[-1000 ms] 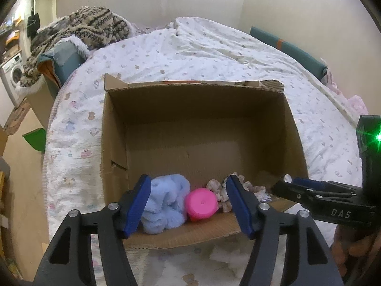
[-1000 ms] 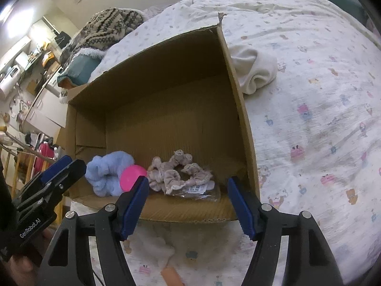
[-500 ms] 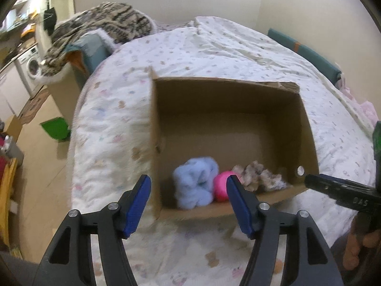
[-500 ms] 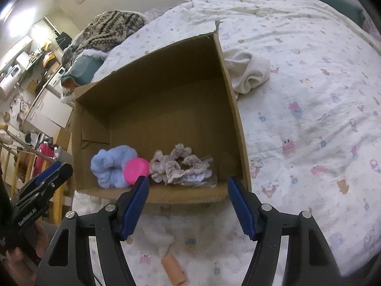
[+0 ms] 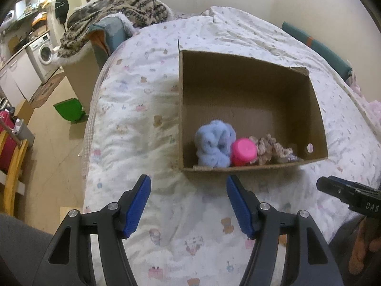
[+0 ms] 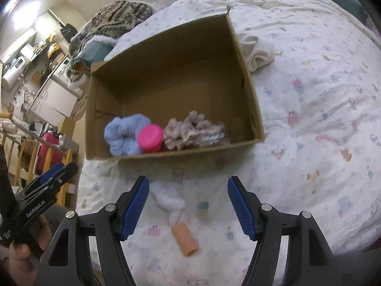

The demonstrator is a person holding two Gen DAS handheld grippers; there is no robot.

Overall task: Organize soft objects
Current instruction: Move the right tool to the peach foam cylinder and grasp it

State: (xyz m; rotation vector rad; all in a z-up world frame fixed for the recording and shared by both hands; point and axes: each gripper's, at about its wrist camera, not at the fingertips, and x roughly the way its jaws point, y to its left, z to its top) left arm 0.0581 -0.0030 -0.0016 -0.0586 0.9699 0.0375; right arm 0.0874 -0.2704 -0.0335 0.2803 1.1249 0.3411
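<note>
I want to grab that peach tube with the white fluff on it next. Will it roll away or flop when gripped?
The peach tube lies on its side on the bedspread, so a nudge could roll it, though soft bedding probably slows that. Its open end looks hollow, so a firm squeeze may dent it. The white fluff at its far end looks loose and would likely dangle.

Brown cardboard box; light blue scrunchie; pink lid; beige scrunchie; white bedsheet with pastel animal prints.

The bed carries a cardboard box and cream cloth.
</note>
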